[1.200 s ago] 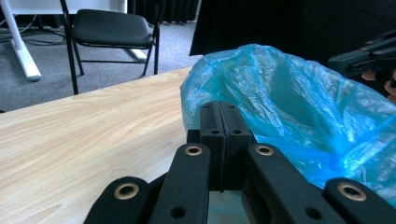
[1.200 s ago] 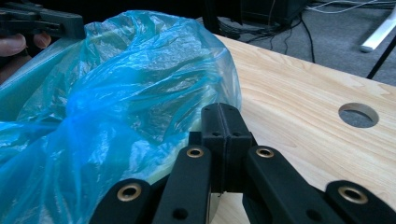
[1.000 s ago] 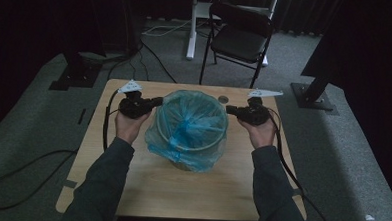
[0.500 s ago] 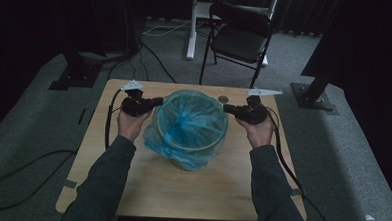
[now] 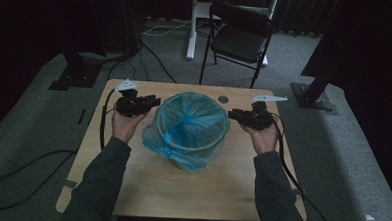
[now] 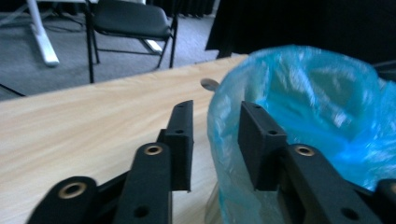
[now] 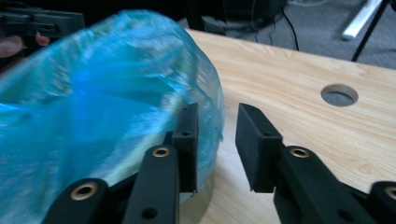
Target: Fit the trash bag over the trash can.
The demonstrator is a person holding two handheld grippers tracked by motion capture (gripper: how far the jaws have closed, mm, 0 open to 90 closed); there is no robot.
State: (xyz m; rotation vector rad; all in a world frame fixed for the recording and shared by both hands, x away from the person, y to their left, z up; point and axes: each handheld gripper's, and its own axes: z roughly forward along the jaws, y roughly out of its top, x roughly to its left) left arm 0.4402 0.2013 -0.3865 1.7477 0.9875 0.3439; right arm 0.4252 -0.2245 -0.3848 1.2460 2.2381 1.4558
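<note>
The wooden counter (image 5: 145, 188) carries one large thing at its middle: a round bin lined with a blue plastic bag (image 5: 189, 127), the bag's edge folded over the rim and bunched low on the near side. It stands between the two hands, a small round hole (image 5: 223, 99) in the counter just behind it. Beyond the counter a black folding chair (image 5: 239, 40) stands on the grey carpet.

The left tool (image 5: 154, 101) sits at the bag's left rim. Its jaws have just been opening — in the left gripper view they stand apart, with the blue film (image 6: 299, 107) reaching into the gap against the right-hand jaw, and the pads no longer pinch it.

The right tool (image 5: 232, 113) sits at the bag's right rim, and its jaws too have just been opening. In the right gripper view the bag (image 7: 102, 107) lies against the outer side of the left-hand jaw, while the gap itself shows bare wood. Neither tool grips the bag; both stand at a middling width, just beside the rim.
</note>
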